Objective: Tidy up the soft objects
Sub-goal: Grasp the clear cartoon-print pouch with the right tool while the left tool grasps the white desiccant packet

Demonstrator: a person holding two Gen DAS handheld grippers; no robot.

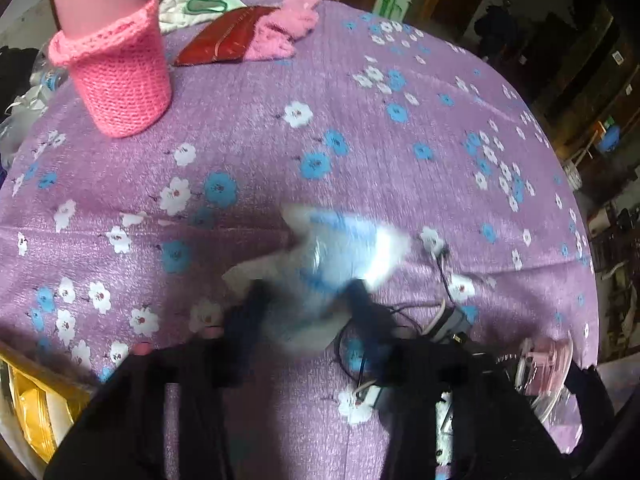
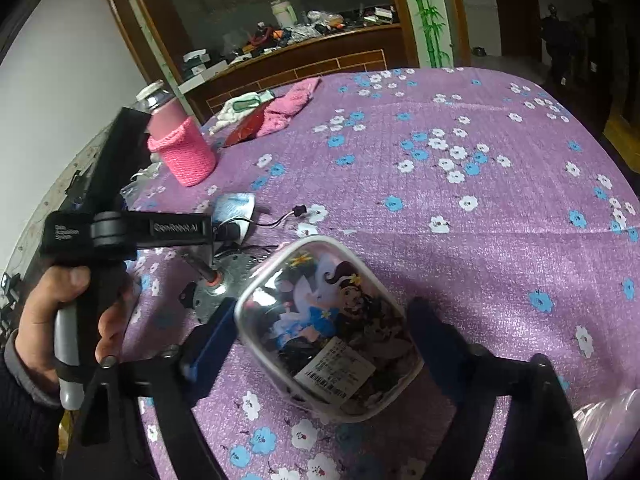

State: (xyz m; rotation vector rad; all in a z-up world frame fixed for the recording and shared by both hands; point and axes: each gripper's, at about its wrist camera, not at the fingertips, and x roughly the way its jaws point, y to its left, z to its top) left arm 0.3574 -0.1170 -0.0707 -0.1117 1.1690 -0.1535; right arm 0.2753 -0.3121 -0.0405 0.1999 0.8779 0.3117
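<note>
A blue and white soft packet (image 1: 340, 248) lies on the purple flowered cloth (image 1: 360, 80), blurred in the left wrist view. My left gripper (image 1: 308, 292) is down on its near edge; the right wrist view shows the left gripper (image 2: 228, 232) with its fingertips closed together on the packet (image 2: 236, 204). My right gripper (image 2: 320, 316) has a clear rounded pouch with a cartoon print and a barcode label (image 2: 324, 356) between its fingers. Both fingers touch the pouch's sides, and it sits tilted just above the cloth (image 2: 480, 160).
A bottle in a pink crochet sleeve (image 1: 120, 80) stands at the far left. Behind it lie a red flat pouch (image 1: 224, 40), a pink knit cloth (image 1: 280, 32) and a white-green cloth (image 1: 196, 8). Black cables (image 1: 444, 280) and a metal disc (image 2: 224, 280) lie near the grippers. A hand (image 2: 60, 312) holds the left gripper.
</note>
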